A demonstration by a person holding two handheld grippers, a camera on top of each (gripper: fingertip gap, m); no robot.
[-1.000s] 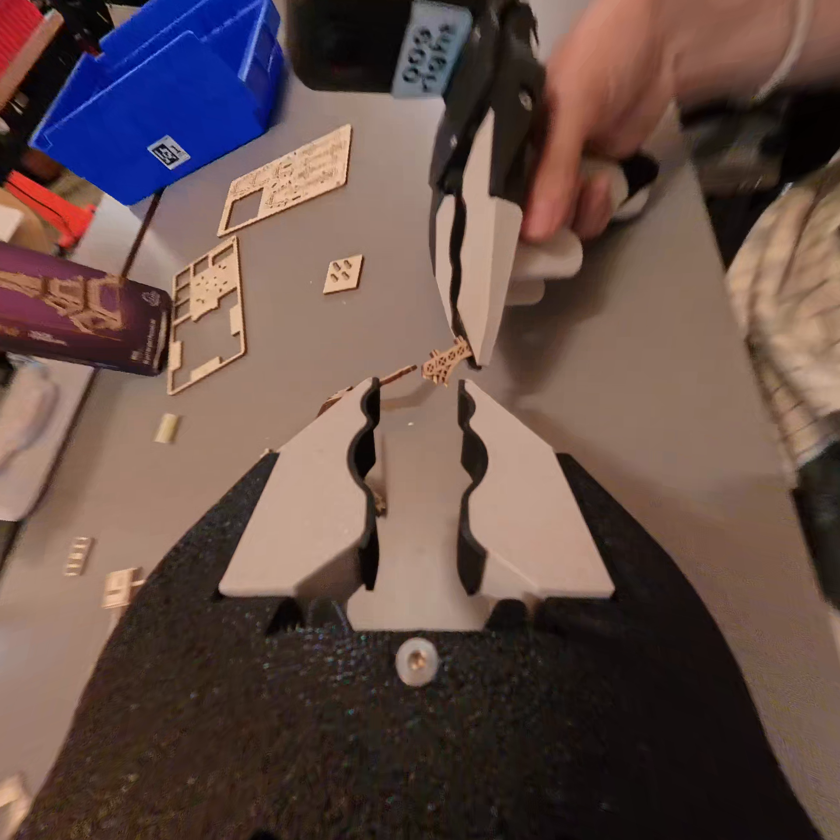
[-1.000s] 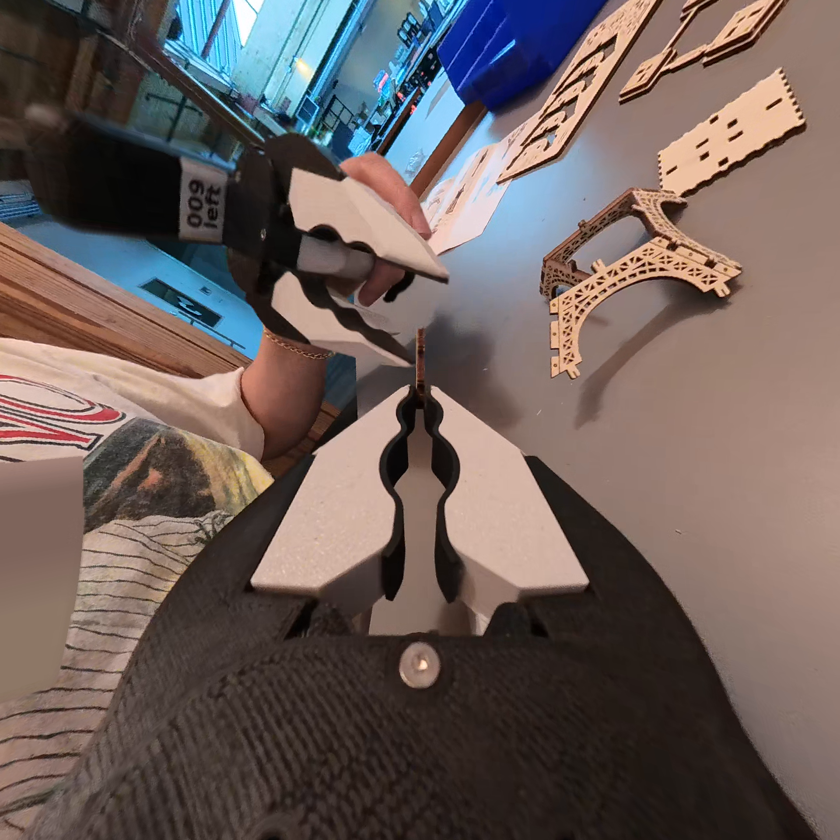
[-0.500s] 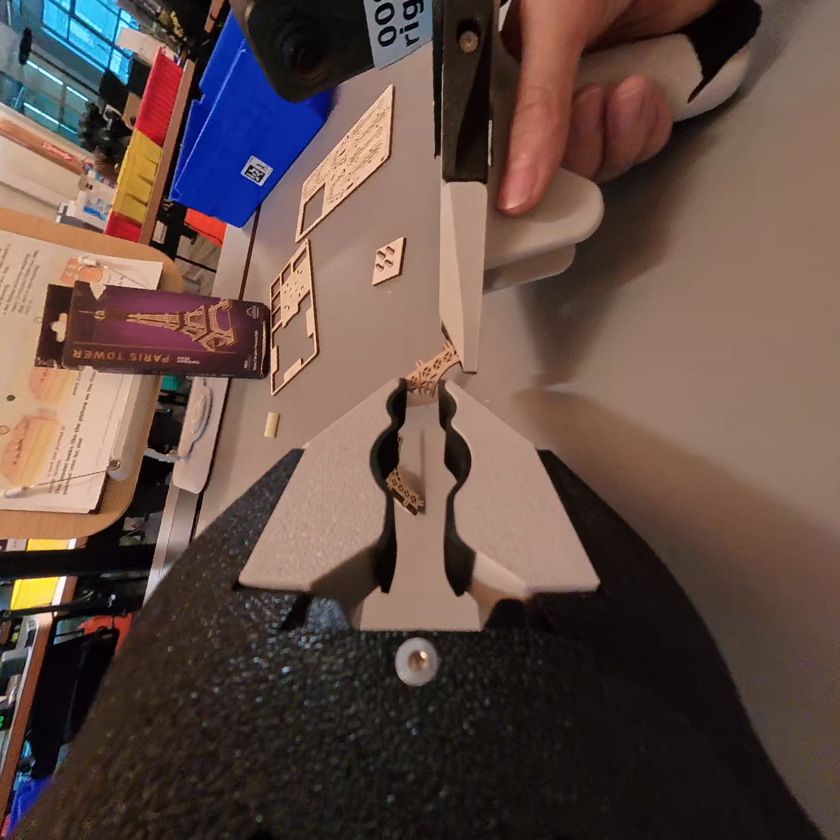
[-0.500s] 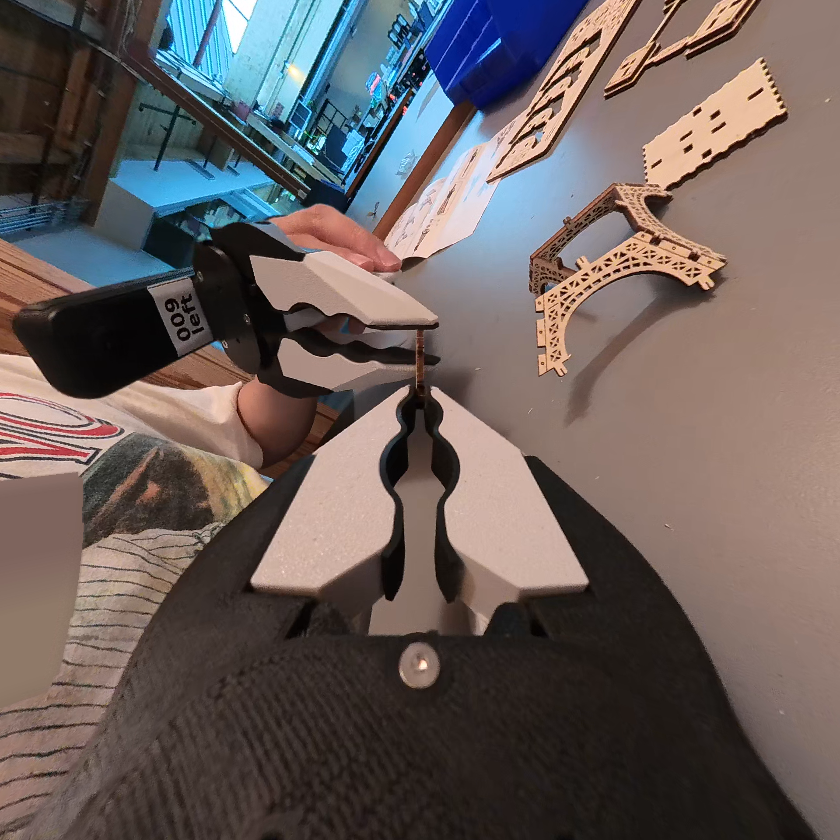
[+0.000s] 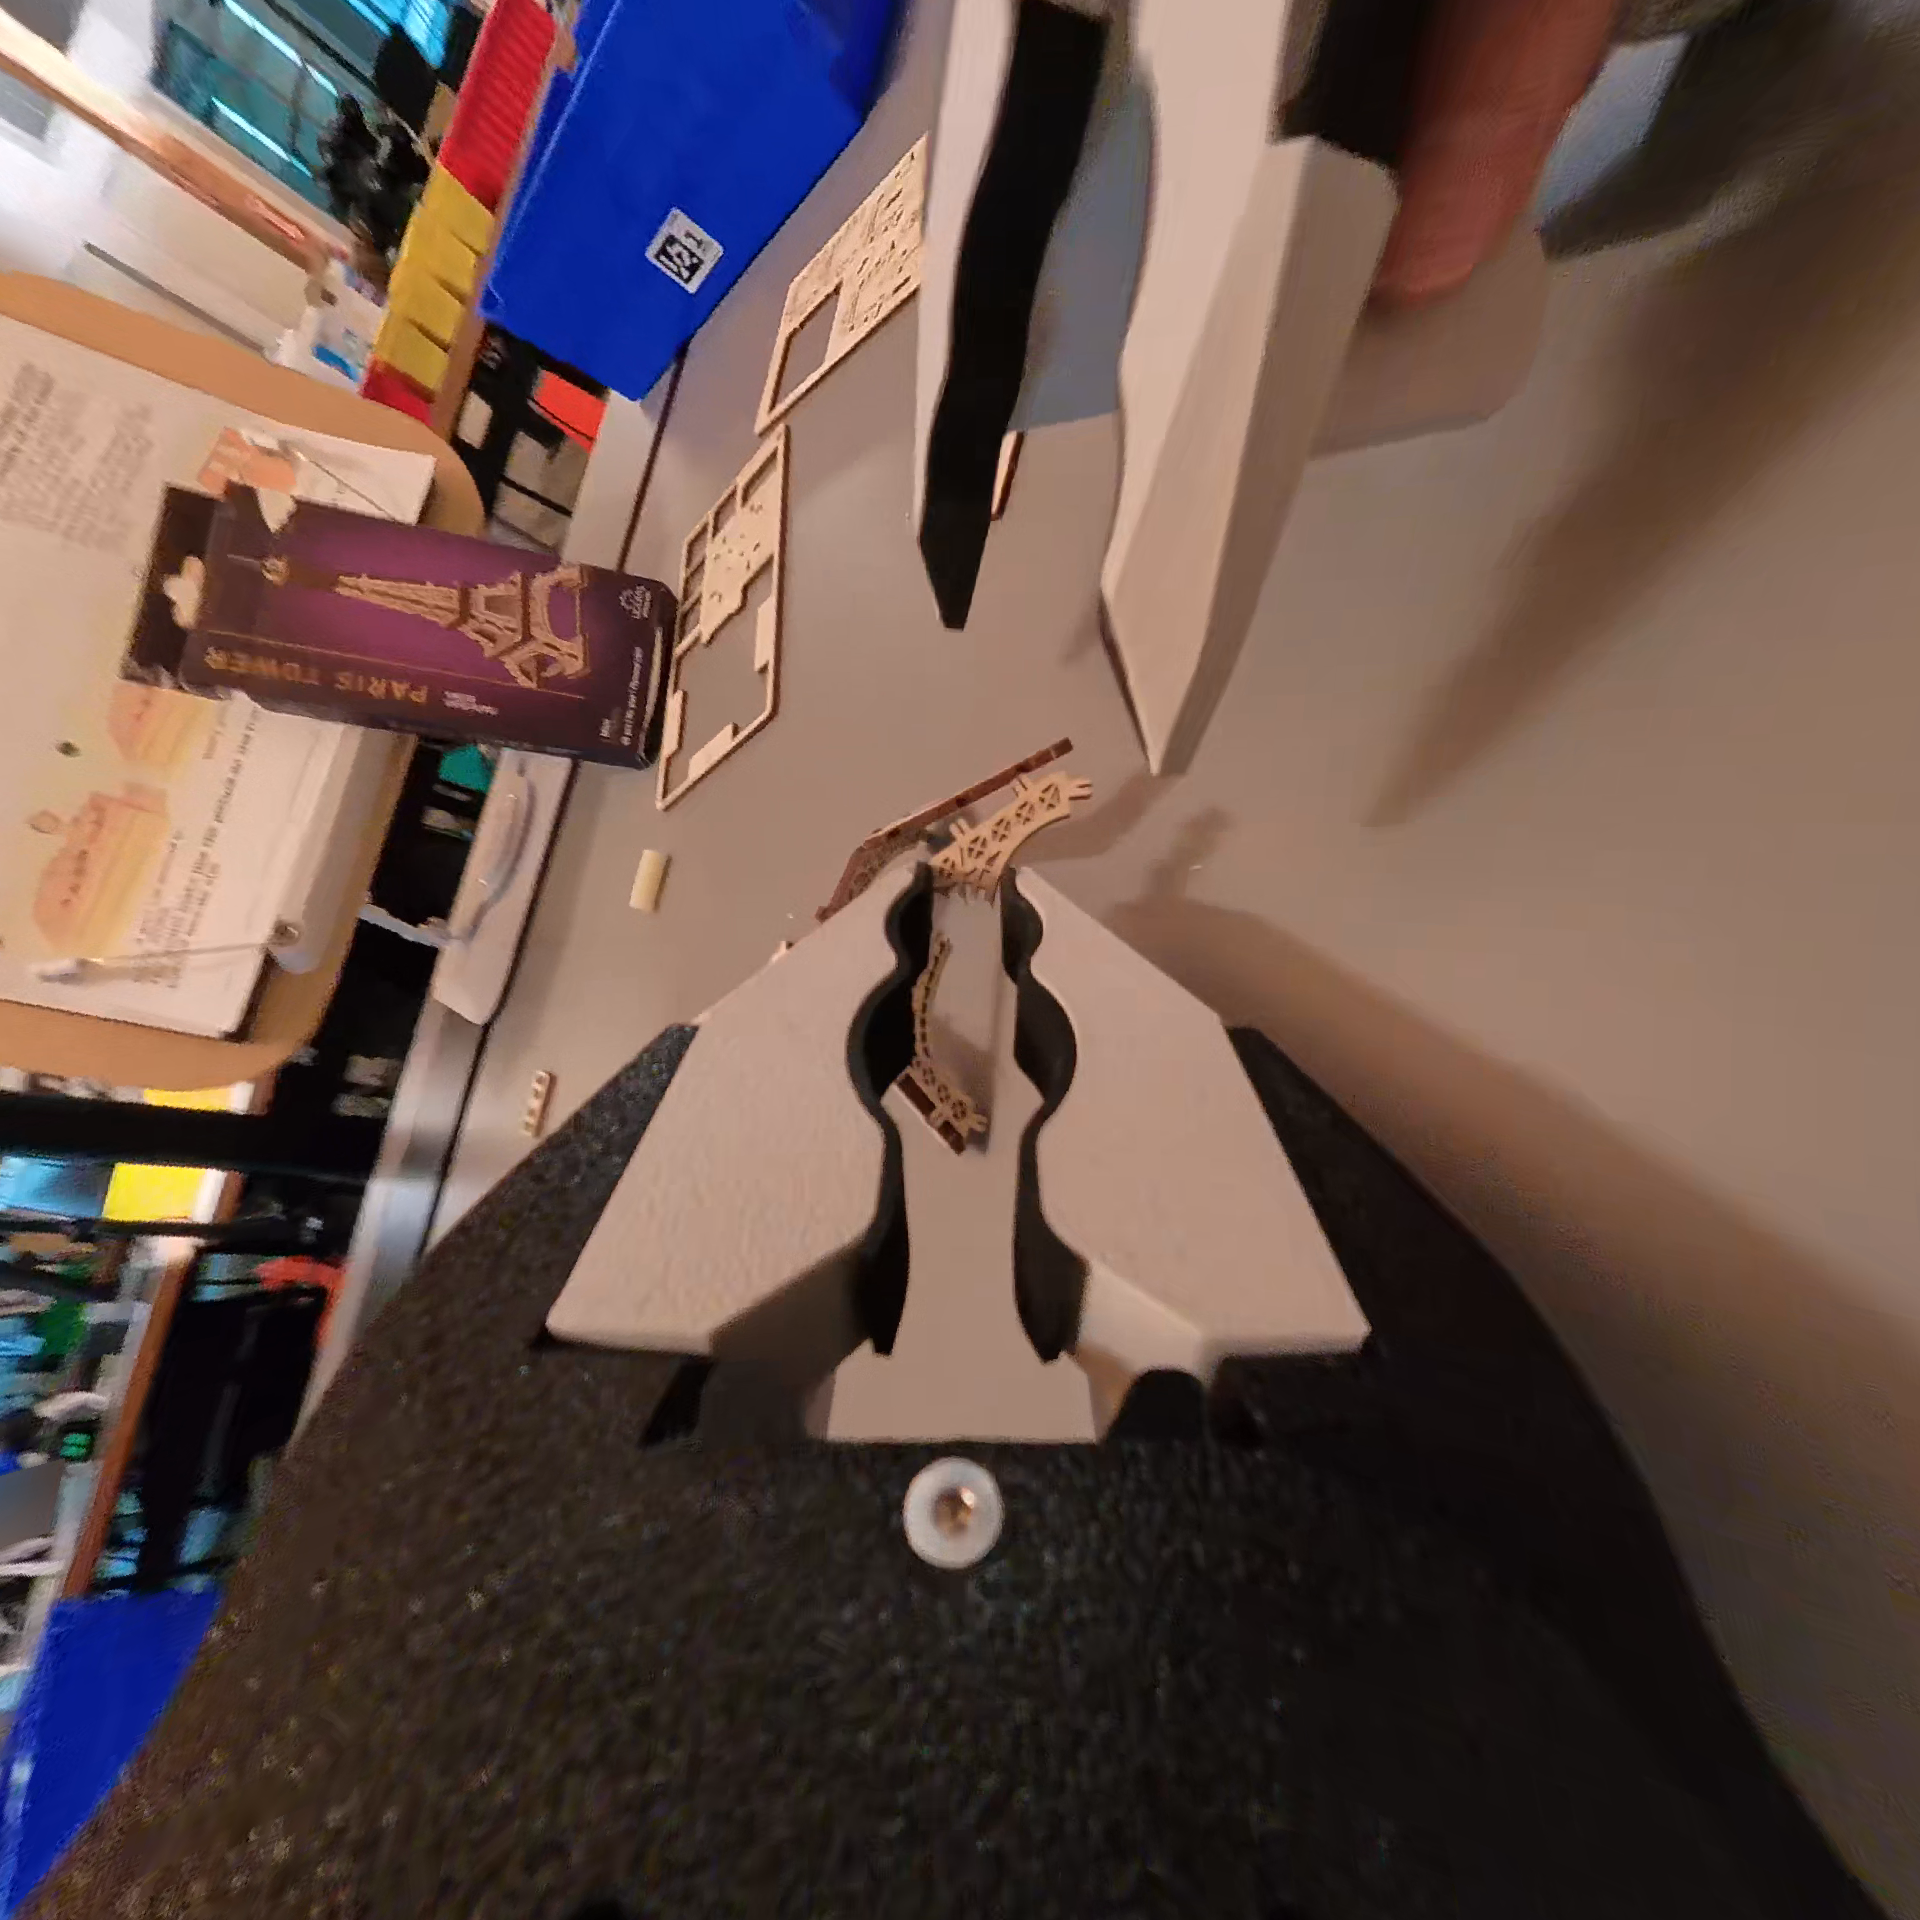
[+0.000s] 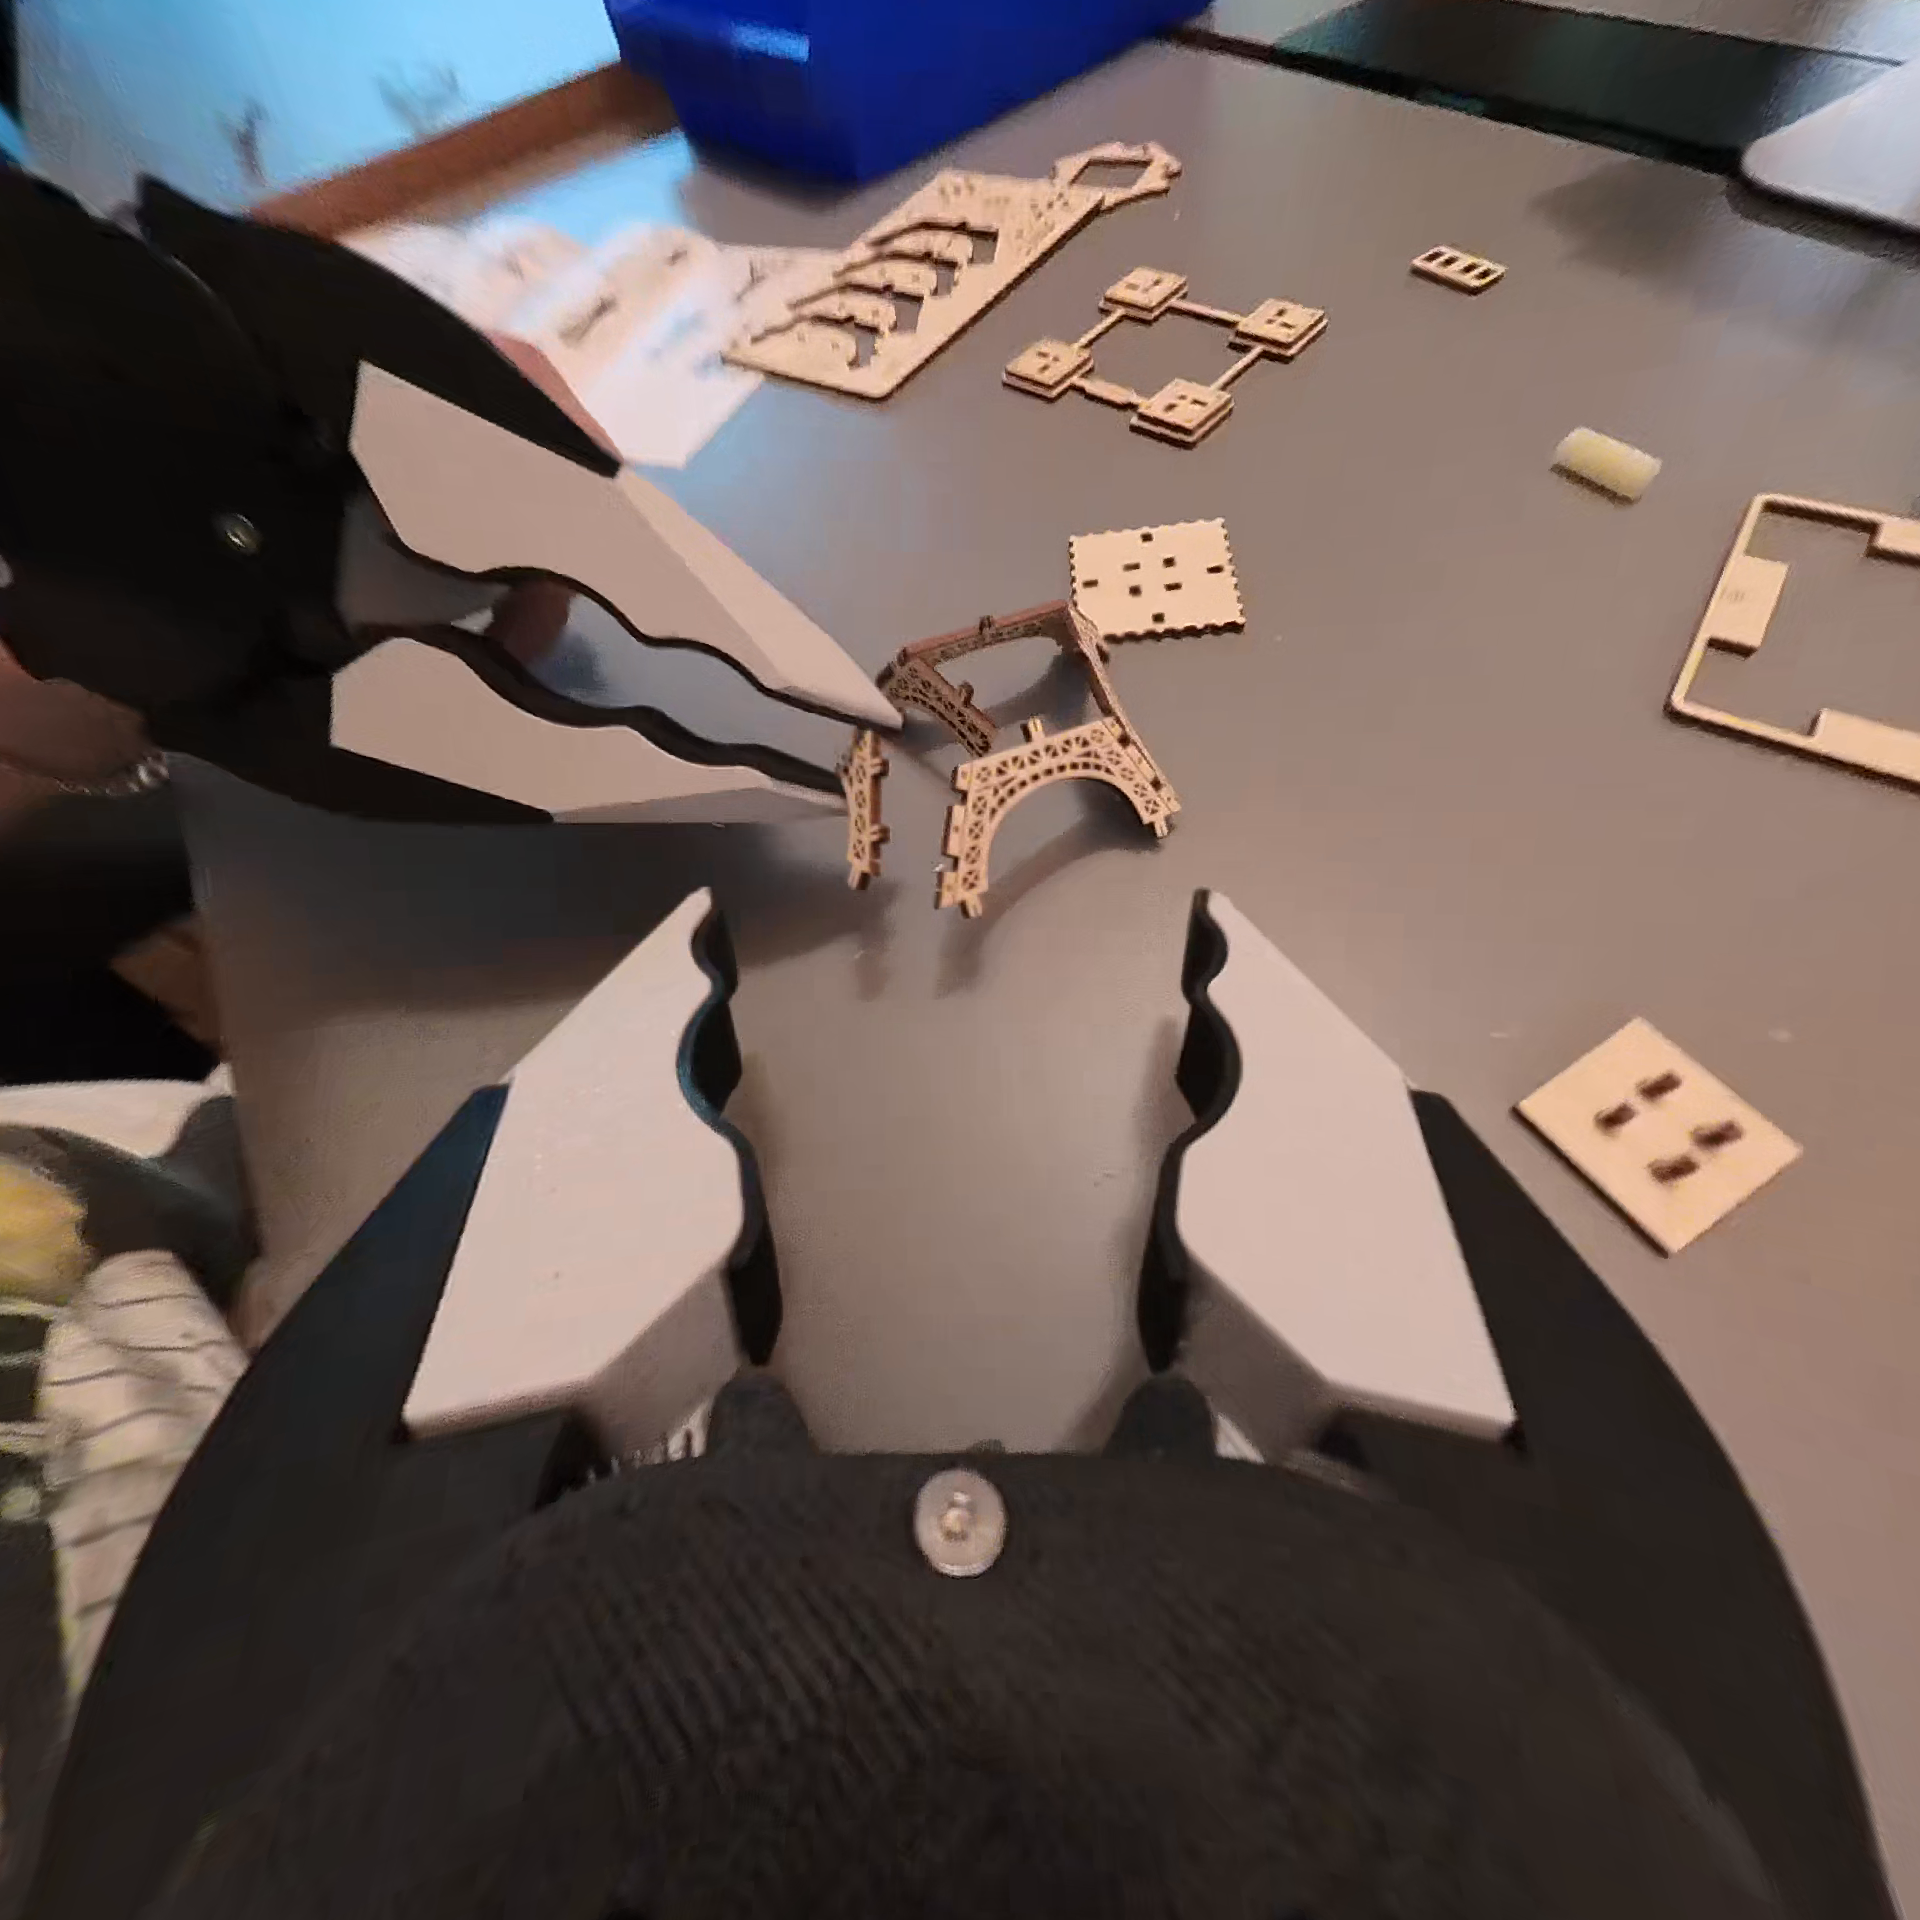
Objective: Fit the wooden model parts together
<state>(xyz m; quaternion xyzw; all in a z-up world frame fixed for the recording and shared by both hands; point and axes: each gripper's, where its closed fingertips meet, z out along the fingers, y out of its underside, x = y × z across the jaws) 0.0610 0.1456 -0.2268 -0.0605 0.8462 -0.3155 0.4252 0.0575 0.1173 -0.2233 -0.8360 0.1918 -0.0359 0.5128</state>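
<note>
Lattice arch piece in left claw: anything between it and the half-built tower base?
Nothing visible. The small tan wooden lattice arch piece, pinched in the left claw, hangs beside the half-built wooden tower base; only bare grey table between.

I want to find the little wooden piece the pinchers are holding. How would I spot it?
Look at the grey table, near the half-built arched tower base in its middle. Just left of that, the left hand-held gripper pinches a small lattice arch piece at its tip. Unlike the parts lying flat around it, this one hangs upright above the table.

Grey claws (image 6: 961,925), black bodies, possibly striped shirt (image 6: 114,1351)
</note>
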